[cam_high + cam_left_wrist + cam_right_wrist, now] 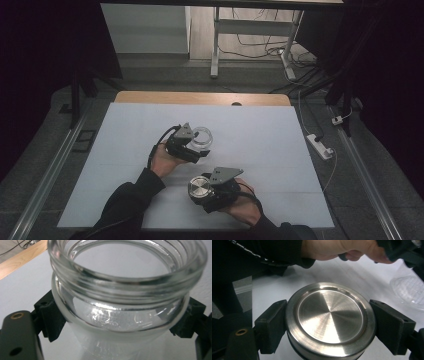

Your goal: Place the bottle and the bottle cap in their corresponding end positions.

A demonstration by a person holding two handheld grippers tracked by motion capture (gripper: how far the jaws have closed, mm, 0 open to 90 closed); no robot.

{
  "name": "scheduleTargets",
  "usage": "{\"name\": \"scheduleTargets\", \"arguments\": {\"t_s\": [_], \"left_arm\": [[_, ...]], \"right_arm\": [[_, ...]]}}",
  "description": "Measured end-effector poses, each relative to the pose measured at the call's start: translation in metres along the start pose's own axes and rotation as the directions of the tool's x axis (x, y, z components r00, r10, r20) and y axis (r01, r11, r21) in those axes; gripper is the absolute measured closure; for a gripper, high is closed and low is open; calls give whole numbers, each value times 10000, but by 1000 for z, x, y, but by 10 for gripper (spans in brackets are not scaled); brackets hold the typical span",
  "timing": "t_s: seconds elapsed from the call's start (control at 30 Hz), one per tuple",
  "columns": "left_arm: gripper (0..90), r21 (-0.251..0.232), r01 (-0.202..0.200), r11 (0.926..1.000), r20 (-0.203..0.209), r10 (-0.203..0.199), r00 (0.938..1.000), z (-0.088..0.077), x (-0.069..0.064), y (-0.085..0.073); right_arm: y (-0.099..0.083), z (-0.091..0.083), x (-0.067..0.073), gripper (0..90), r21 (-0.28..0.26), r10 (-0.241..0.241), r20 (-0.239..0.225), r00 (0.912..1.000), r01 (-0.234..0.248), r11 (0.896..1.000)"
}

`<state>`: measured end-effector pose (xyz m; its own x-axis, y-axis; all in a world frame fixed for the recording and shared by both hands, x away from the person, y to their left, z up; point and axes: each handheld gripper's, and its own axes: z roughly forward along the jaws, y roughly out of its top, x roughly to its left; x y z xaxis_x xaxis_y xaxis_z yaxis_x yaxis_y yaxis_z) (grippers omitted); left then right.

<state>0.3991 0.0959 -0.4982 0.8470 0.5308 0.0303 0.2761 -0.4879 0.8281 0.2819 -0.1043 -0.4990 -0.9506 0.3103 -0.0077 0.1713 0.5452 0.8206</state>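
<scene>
Nearest the person, the right tool (200, 192) is clamped on a round brushed-steel lid (200, 188) – in the right gripper view the two black jaws press against opposite sides of the lid's (330, 320) rim, spread only as wide as the lid itself, its flat top facing the camera. It is held just above the pale tabletop (260, 145), near the front edge.

A little farther out, the left tool (199, 148) grips a clear glass jar (202, 138) standing on the tabletop. In the left gripper view the jaws bear on either side of the jar (125, 290) just under its threaded neck – closed firmly on the glass. The mouth is open and the jar looks empty.

The step in hand, as I judge it, is the lid and jar held apart, ready for closing. The next move calls for carrying the lid over the mouth, setting it level on the threads, then turning it while the left tool keeps the jar from spinning
</scene>
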Motion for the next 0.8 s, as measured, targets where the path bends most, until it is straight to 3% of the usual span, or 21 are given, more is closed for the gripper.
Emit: {"name": "scheduleTargets", "arguments": {"t_s": [0.47,0.8], "left_arm": [[153,46,193,9998,-286,-192,9994,15,13,-8],[153,203,222,9995,-465,-212,9987,25,17,-11]], "right_arm": [[-17,19,-5,179,785,15,97,10000,-22,9969],[-21,28,-12,179,976,55,365,9993,-91,9952]]}}
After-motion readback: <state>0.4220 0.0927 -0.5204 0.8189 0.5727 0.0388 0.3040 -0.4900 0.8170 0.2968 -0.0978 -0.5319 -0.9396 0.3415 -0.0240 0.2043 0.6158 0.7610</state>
